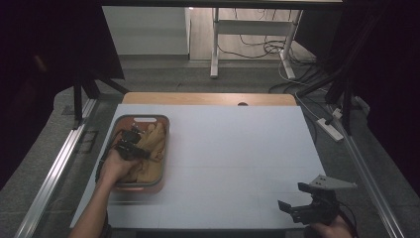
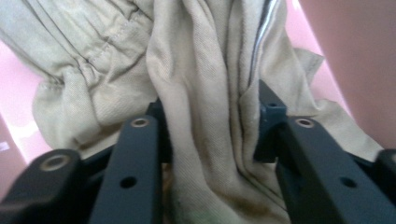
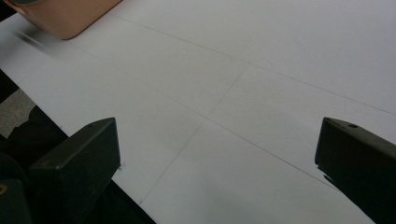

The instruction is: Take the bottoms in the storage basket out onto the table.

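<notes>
A pink-brown basket [image 1: 166,148] stands on the left of the white table [image 1: 233,148] with a crumpled beige cloth [image 1: 154,141] in it. A hand holds my left gripper [image 1: 131,143] down inside the basket, on the cloth. In the left gripper view the beige cloth [image 2: 205,70] bunches into a thick fold between the two black jaws, and the left gripper [image 2: 212,122] is shut on that fold. The basket wall [image 2: 350,51] shows pink behind it. My right gripper [image 1: 291,196] hovers near the table's front right corner, open [image 3: 217,140], with nothing between its jaws.
The basket's corner [image 3: 70,16] sits far off at the top left of the right gripper view. Beyond the table's far edge are a desk frame [image 1: 215,44] and cables [image 1: 297,84] on the floor. A metal rail [image 1: 54,173] runs along the left.
</notes>
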{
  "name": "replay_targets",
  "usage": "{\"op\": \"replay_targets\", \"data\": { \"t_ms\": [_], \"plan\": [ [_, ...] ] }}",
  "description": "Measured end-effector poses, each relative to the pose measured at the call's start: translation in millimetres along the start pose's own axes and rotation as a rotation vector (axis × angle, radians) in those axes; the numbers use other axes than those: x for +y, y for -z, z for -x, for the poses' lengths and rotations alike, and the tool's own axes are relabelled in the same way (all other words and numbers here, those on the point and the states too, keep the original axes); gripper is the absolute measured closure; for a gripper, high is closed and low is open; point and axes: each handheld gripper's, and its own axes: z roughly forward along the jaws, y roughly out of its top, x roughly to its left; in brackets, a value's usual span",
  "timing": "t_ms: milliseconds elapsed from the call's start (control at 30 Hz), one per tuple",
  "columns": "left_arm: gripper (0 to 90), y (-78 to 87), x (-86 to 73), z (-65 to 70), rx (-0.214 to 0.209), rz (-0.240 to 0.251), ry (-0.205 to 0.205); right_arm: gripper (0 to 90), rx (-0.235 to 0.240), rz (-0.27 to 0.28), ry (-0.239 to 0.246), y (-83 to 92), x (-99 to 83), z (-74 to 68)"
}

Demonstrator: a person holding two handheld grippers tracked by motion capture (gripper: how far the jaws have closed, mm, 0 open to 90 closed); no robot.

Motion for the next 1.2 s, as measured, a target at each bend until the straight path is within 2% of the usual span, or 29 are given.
{"op": "replay_targets", "data": {
  "t_ms": [167,400,567,900,1200],
  "plan": [
    [69.1,0.8,0.0,1.6,-0.009,0.006,-0.012,0.6,0.001,0.001,-0.001,0.0,0.0,0.0],
    [73.0,2.5,3.0,7.2,0.025,-0.009,-0.019,0.6,0.002,0.002,-0.003,0.1,0.1,0.2],
    [73.9,5.4,4.0,10.0,0.047,-0.005,-0.042,0.6,0.006,0.006,-0.005,0.4,0.0,0.6],
    [74.6,19.4,3.3,8.9,0.022,0.079,-0.045,0.6,0.009,0.011,-0.008,0.9,-0.2,1.0],
    [74.6,37.7,1.6,6.3,-0.009,0.194,-0.047,0.6,0.011,0.012,-0.009,1.1,-0.2,1.1]
  ]
}}
